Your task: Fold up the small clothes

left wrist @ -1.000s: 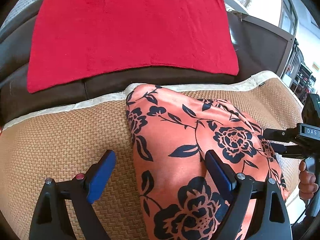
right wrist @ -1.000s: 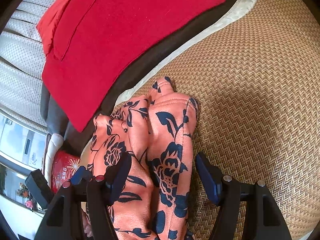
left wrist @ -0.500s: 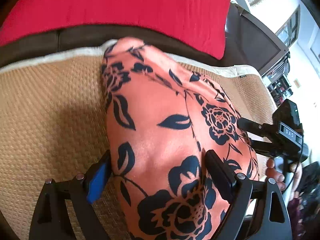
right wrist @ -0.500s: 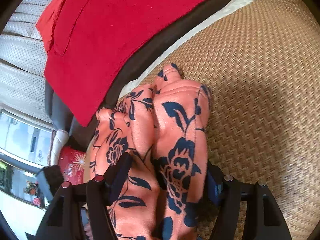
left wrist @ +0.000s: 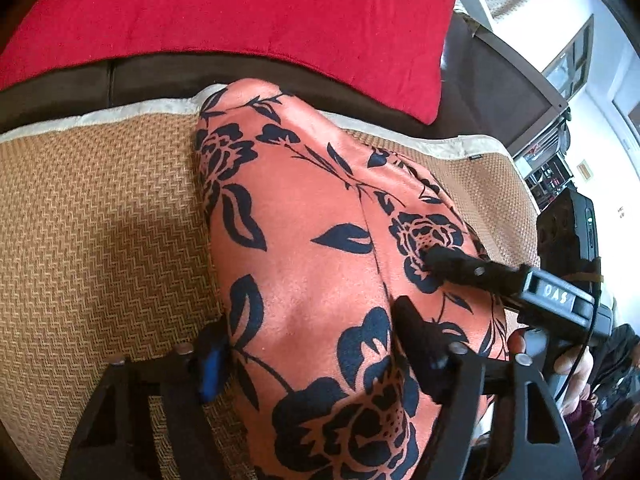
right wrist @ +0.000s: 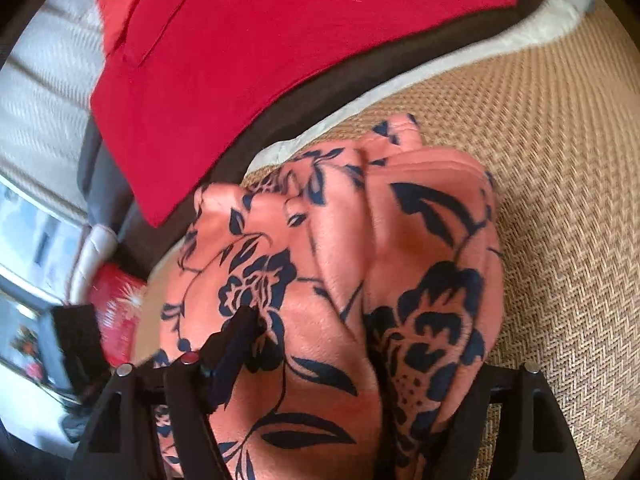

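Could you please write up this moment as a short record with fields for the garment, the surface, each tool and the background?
garment: orange floral cloth, bunched, lying on the mat
surface: woven mat with a pale border, on a dark sofa
left tool: jaws have just been closing; the cloth fills the gap and both fingers press into it
right tool: jaws astride the cloth, fingers sunk in its folds
background: red towel draped over the sofa
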`<move>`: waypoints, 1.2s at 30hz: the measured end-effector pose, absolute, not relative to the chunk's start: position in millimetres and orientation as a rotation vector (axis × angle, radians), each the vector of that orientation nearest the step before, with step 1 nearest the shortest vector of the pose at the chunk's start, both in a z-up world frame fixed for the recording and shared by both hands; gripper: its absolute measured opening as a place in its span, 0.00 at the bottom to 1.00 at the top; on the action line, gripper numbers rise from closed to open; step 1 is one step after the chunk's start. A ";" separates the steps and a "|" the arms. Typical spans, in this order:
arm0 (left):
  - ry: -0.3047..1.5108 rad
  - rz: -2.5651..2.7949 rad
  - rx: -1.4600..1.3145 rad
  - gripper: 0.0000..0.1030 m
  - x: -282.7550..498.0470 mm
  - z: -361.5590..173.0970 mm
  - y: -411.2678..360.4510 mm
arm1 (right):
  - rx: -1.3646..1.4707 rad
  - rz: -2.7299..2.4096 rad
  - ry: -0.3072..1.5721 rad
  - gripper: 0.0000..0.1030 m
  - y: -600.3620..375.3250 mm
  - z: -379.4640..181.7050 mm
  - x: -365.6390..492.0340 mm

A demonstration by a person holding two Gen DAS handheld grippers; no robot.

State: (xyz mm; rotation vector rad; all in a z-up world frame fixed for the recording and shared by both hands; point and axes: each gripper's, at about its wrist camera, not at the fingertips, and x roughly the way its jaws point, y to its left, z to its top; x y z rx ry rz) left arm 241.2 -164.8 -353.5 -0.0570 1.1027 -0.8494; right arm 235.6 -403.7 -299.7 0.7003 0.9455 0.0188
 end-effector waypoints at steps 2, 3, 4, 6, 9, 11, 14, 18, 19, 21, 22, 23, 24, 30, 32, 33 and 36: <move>1.088 -0.845 -0.049 0.62 241.0 -351.4 -164.0 | 0.650 0.009 0.947 0.58 -392.3 -297.7 239.8; 1.076 -0.844 -0.049 0.60 240.5 -348.9 -162.4 | 0.626 0.005 0.943 0.53 -386.6 -295.9 241.8; 1.068 -0.843 -0.049 0.56 242.5 -346.8 -162.3 | 0.609 0.003 0.937 0.52 -382.0 -293.7 243.5; 1.043 -0.841 -0.042 0.50 241.0 -340.8 -158.3 | 0.572 -0.004 0.923 0.49 -372.8 -289.6 246.1; 1.014 -0.825 -0.024 0.48 238.1 -332.7 -150.3 | 0.516 -0.005 0.905 0.46 -361.1 -283.2 248.0; 1.001 -0.815 -0.019 0.47 235.9 -327.4 -144.6 | 0.482 0.002 0.891 0.45 -349.1 -278.7 250.9; 0.972 -0.792 -0.003 0.47 231.2 -317.7 -133.3 | 0.455 0.019 0.870 0.45 -335.3 -271.9 252.4; 0.960 -0.768 0.003 0.47 230.1 -311.7 -120.6 | 0.438 0.042 0.848 0.45 -319.2 -266.3 249.9; 0.957 -0.763 0.005 0.47 229.3 -310.8 -117.7 | 0.438 0.045 0.845 0.45 -316.6 -265.7 249.7; 0.951 -0.750 0.016 0.47 225.7 -308.3 -112.3 | 0.437 0.054 0.843 0.45 -311.7 -265.4 248.3; 0.947 -0.744 0.021 0.47 225.1 -307.5 -109.8 | 0.437 0.058 0.843 0.45 -308.8 -265.4 248.3; 0.943 -0.738 0.027 0.47 223.7 -306.1 -105.4 | 0.438 0.062 0.843 0.45 -305.1 -265.2 247.8; 0.941 -0.729 0.031 0.47 222.3 -305.2 -102.0 | 0.437 0.066 0.843 0.45 -301.0 -264.1 246.4; 0.937 -0.695 0.039 0.47 219.3 -302.5 -92.3 | 0.434 0.089 0.846 0.45 -289.1 -263.7 245.1; 0.939 -0.687 0.044 0.47 219.0 -303.8 -88.0 | 0.433 0.096 0.852 0.45 -285.1 -263.8 246.8; 0.942 -0.681 0.047 0.47 219.0 -305.1 -84.8 | 0.432 0.098 0.858 0.45 -282.3 -265.0 248.3; 0.952 -0.663 0.057 0.47 218.5 -309.3 -75.0 | 0.430 0.101 0.875 0.45 -276.4 -268.6 250.6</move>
